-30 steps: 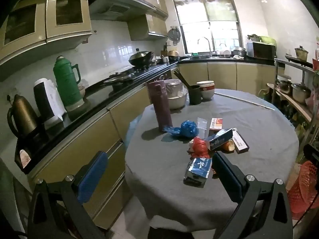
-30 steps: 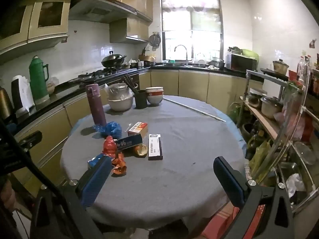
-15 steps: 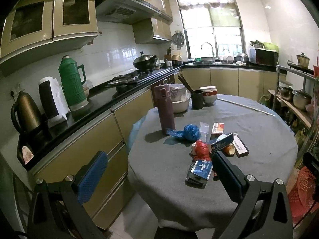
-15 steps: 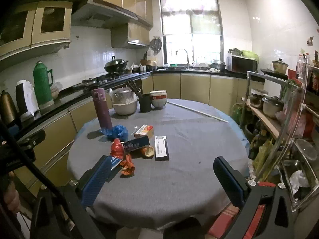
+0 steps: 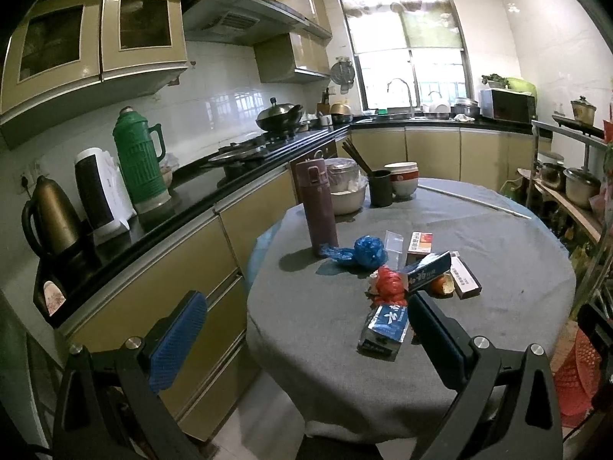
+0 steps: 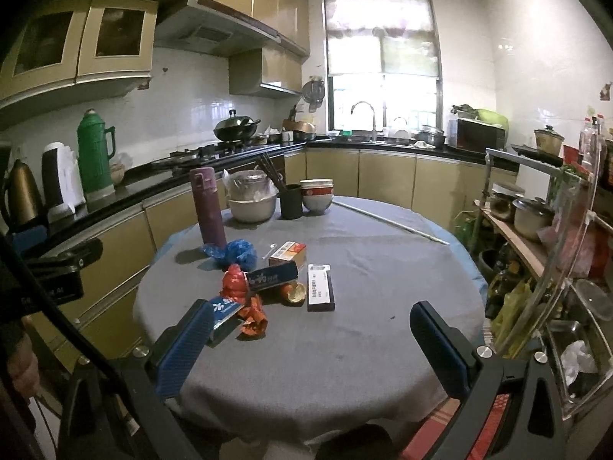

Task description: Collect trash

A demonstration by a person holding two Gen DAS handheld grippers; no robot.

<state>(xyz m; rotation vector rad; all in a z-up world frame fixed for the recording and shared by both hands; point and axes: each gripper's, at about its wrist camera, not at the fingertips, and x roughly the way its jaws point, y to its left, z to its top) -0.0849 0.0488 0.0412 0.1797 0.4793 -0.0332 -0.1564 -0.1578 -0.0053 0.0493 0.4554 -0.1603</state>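
Observation:
Trash lies in a cluster on the round grey-clothed table [image 5: 498, 253] [image 6: 383, 306]: a blue plastic bag [image 5: 366, 251] [image 6: 237, 253], a red bag [image 5: 389, 287] [image 6: 234, 281], a blue carton [image 5: 385, 327] [image 6: 222, 312], a long blue box [image 5: 429, 273] [image 6: 272, 276], a small orange box [image 5: 419, 242] [image 6: 288, 255], a black and white box [image 5: 464, 275] [image 6: 321, 286], an orange peel [image 5: 442, 286] [image 6: 294, 293] and a red wrapper [image 6: 253, 318]. My left gripper [image 5: 306, 345] is open and empty, before the table's near left edge. My right gripper [image 6: 312, 349] is open and empty, above the table's near edge.
A purple flask [image 5: 316, 207] [image 6: 208, 207], metal bowls [image 5: 345, 191], a black chopstick cup [image 6: 291, 201] and stacked bowls [image 6: 317, 194] stand at the table's back. A long rod [image 6: 387, 220] lies beyond. Counter with thermos [image 5: 138, 161] left, shelf rack [image 6: 544, 230] right, red basket [image 5: 574, 375] below.
Both grippers have drawn back and up from the table, so the table and trash look smaller and farther. Both stay open and empty. The trash has not moved.

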